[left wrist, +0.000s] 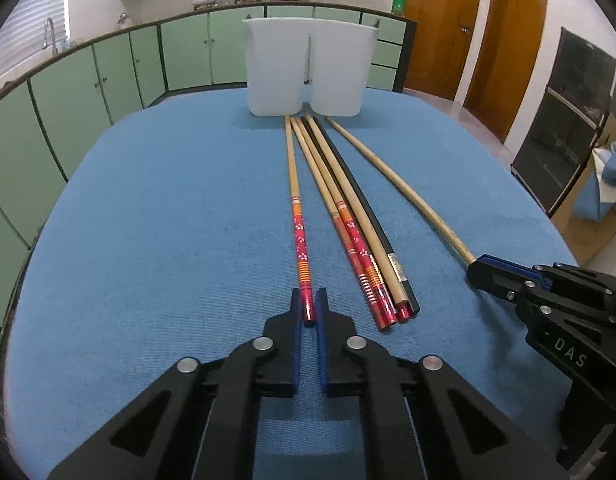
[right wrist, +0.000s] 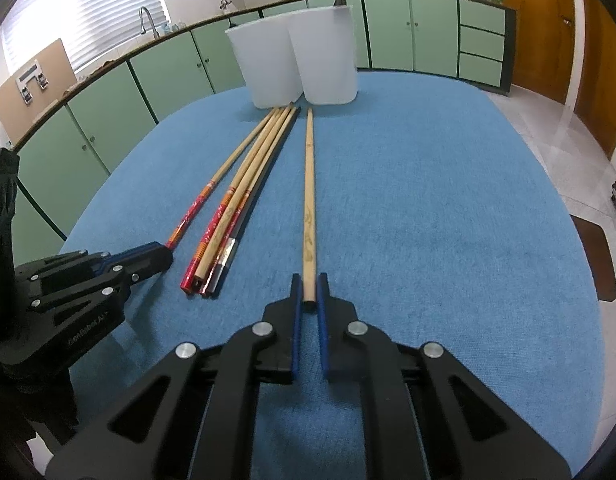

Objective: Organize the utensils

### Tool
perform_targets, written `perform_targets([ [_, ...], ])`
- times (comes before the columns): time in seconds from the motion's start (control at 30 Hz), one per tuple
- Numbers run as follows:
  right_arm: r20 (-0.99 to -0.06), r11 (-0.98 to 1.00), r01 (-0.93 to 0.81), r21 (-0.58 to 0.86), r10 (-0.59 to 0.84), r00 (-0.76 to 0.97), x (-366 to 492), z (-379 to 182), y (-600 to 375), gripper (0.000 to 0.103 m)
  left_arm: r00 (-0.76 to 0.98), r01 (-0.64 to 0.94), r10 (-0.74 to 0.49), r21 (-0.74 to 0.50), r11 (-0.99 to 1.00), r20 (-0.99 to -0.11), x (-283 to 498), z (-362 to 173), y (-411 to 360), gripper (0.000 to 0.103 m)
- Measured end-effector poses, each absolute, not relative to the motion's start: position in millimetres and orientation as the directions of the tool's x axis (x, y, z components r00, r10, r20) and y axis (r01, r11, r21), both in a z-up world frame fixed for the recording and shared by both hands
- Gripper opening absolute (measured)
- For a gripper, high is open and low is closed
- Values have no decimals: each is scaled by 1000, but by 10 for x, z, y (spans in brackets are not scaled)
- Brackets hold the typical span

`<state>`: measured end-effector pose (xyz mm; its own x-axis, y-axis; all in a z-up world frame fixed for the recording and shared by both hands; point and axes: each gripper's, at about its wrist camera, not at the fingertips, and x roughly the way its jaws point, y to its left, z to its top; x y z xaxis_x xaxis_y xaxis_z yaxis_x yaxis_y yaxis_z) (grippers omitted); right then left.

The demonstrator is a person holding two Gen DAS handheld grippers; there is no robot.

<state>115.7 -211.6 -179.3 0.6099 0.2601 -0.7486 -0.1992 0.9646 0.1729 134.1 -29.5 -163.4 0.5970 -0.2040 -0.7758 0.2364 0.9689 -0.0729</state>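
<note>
My left gripper [left wrist: 309, 307] is low over the table's near edge, level and pointing straight ahead, fingers [left wrist: 295, 312] nearly closed on the red chopstick's [left wrist: 300, 240] end. My right gripper [right wrist: 309, 290] sits beside it at the same height, also forward, blue pads [right wrist: 323, 300] drawn in around the plain chopstick's [right wrist: 309, 200] butt. Both jaws narrow, a thin gap showing on each side.
</note>
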Motion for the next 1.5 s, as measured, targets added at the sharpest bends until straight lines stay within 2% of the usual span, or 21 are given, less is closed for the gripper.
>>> perform_targets([
  [0.2,-697,963,-213,163,265,667,1092,-1504,-2166,6,660,233,-199,-54,971,-724,1231,-1305,-227,6],
  [0.67,-525,945,-265,195,328,785,1208,-379,-2437,6,821,264,-256,-58,963,-510,1310,-139,-56,5],
  [0.83,-504,942,-291,166,335,796,1393,-22,-2454,6,827,299,-292,-64,952,-481,1434,81,-55,3],
  [1.0,-518,953,-271,133,300,801,1407,23,-2478,6,805,305,-295,-68,950,-514,1480,-28,-27,3],
  [1.13,-516,978,-200,58,201,833,1050,-165,-2555,7,743,290,-276,-78,954,-609,1409,-500,22,5],
  [1.23,-561,985,-156,77,172,810,775,-397,-2675,8,696,286,-262,-76,955,-668,1307,-845,3,7],
  [1.4,-664,985,-116,130,173,728,538,-937,-2717,8,637,269,-225,-60,961,-737,1125,-1301,-32,25],
  [1.5,-680,987,-121,106,161,716,568,-1221,-2570,7,620,258,-202,-46,965,-758,1008,-1451,-51,34],
])
